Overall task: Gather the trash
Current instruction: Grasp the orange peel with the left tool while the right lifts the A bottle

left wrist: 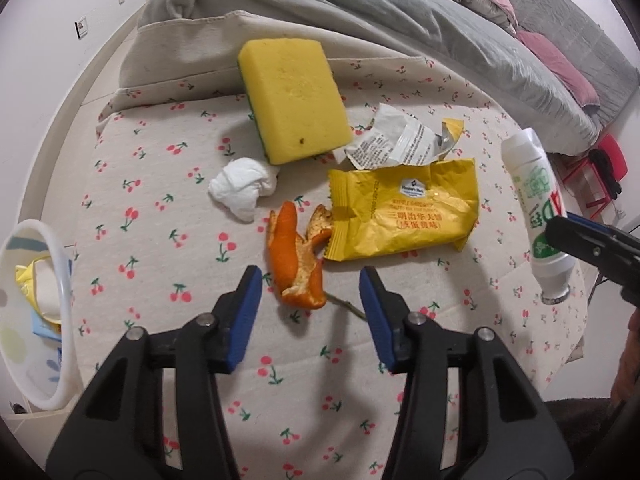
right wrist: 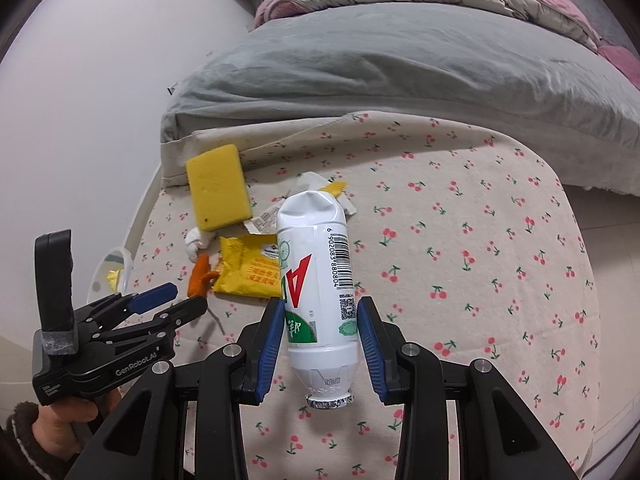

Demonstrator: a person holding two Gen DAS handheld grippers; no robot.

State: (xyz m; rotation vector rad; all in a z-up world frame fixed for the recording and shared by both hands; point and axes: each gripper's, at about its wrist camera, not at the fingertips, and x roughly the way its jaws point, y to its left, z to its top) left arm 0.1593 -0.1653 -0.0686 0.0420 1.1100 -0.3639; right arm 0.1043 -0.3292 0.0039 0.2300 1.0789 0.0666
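An orange peel [left wrist: 298, 256] lies on the cherry-print cloth [left wrist: 160, 240], its near end between the blue pads of my left gripper [left wrist: 310, 280], which stands open just above it without pressing on it. Beyond the peel are a yellow snack wrapper [left wrist: 404, 216], a crumpled white tissue [left wrist: 244, 188] and a torn white wrapper [left wrist: 400, 140]. My right gripper [right wrist: 320, 308] is shut on a white drink bottle [right wrist: 320, 280], held above the cloth with its foil mouth towards the camera. From the right wrist, the left gripper [right wrist: 188, 297] shows low at the left, by the peel [right wrist: 200, 276].
A yellow sponge [left wrist: 292, 100] lies at the far side of the cloth. A white bin [left wrist: 60, 320] with scraps inside stands off the left edge. A grey duvet [left wrist: 360, 8] and pink bedding rise behind. A person's hand [right wrist: 60, 420] holds the left gripper's handle.
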